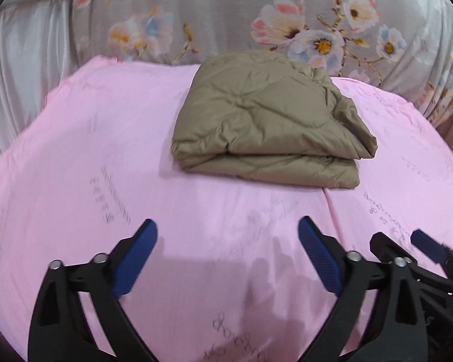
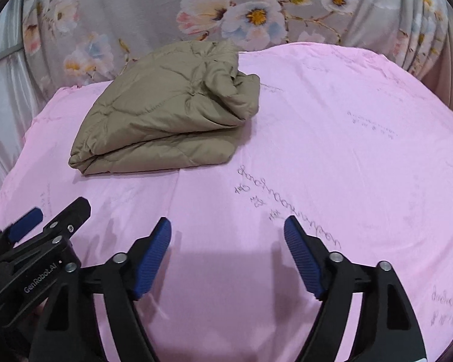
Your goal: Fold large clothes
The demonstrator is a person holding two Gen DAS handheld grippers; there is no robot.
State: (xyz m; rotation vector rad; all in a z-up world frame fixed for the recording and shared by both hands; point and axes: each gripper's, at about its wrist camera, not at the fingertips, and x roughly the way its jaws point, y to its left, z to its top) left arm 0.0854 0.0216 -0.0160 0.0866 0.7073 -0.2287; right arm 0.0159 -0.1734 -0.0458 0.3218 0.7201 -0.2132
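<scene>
Left gripper (image 1: 228,238) and right gripper (image 2: 228,235) both gape empty over the pink sheet (image 1: 75,150); folded jacket (image 1: 265,126) at 12 o'clock, apparently finished.

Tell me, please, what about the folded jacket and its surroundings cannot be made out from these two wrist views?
- Folded tan jacket: inner layers, sleeves and any zipper are tucked under its own top panel in both views.
- Writing on the pink sheet: too faint and blurred to read.
- Floral fabric: cut off by the fisheye edge.
</scene>
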